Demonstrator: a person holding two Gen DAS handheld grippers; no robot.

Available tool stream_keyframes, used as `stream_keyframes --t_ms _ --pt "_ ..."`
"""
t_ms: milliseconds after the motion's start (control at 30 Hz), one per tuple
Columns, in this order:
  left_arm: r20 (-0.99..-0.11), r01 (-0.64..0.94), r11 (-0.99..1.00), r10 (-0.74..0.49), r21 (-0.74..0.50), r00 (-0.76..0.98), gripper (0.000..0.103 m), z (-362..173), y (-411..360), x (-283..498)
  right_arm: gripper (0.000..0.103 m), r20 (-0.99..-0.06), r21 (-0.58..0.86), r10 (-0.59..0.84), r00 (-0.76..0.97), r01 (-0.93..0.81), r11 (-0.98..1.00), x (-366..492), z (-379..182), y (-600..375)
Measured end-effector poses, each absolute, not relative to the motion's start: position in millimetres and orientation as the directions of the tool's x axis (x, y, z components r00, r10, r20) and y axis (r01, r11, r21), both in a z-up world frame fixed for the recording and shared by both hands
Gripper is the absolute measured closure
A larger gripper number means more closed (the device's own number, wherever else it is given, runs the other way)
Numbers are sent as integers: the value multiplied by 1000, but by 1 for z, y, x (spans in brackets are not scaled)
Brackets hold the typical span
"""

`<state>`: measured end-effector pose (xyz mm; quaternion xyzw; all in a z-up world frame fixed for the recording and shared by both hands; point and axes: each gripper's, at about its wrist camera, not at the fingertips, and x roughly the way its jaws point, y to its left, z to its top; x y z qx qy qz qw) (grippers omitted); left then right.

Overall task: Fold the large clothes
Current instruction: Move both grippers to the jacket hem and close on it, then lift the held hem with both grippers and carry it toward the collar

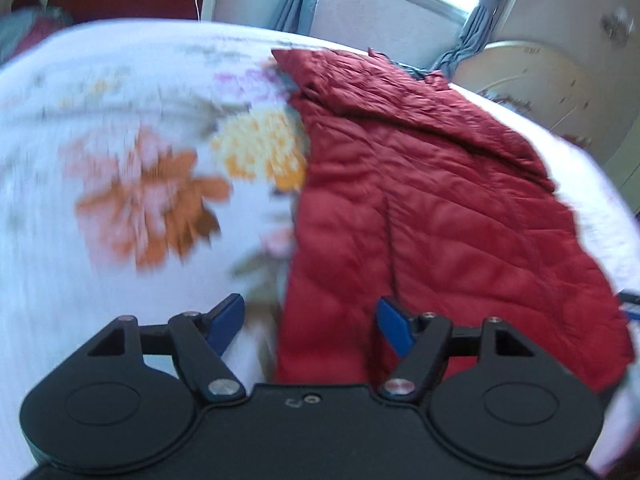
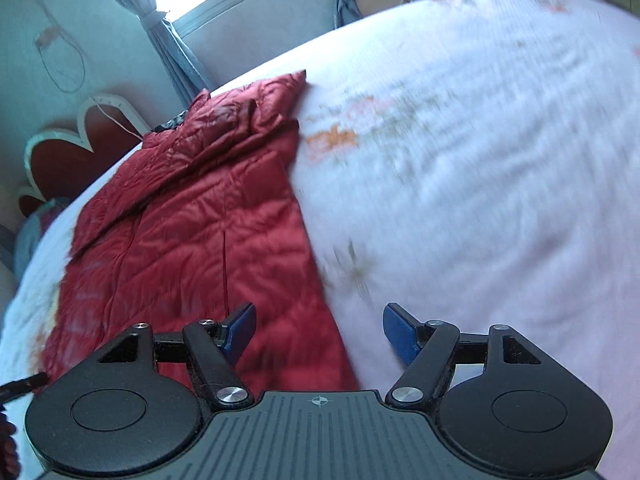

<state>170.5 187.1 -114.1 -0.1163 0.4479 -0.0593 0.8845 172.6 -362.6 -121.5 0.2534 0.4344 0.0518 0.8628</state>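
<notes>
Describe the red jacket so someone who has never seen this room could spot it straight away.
Start at the bed, covered by a white spread printed with orange and yellow flowers. Lying flat on that spread is the red jacket, a long quilted puffer with a shiny, creased surface. It is the only solid dark red, stitched item on the pale floral cover.

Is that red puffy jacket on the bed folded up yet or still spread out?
Partly folded: the red jacket lies as a long strip with straight side edges.

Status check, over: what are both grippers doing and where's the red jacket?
Left gripper open, empty. Right gripper open, empty. Red quilted jacket lies partly folded on the floral bedspread, ungripped. Nothing in the way.
</notes>
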Motion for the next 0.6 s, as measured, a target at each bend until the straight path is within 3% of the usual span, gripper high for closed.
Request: stream_keyframes --t_ms 33,100,300,333,367,400,467,600 --pt "-771 -4 956 -233 -292 592 32 -114 189 163 45 -716 505 332 614 127 854 165 -123 -367" --pt "-746 -15 920 -307 -391 591 33 -116 194 149 57 -703 554 383 599 124 823 153 -129 -373" --pt "-665 -69 809 -427 -583 613 44 -130 209 139 57 -594 728 549 588 104 677 138 -141 -385" --pt "-666 -67 808 -433 -586 608 56 -130 209 142 59 -583 742 564 585 101 662 140 -143 -387" --pt "-677 -71 815 -425 -575 601 76 -130 210 145 67 -575 751 576 582 95 653 143 -144 -388" --pt "-686 -76 819 -421 -568 593 87 -131 210 148 89 -569 760 592 571 92 643 146 -146 -389" --pt "-689 -82 820 -416 -566 594 96 -132 210 149 96 -548 770 607 575 65 634 146 -144 -390" --pt "-663 -75 824 -395 -562 636 98 -127 203 136 100 -518 769 601 608 25 638 134 -134 -395"
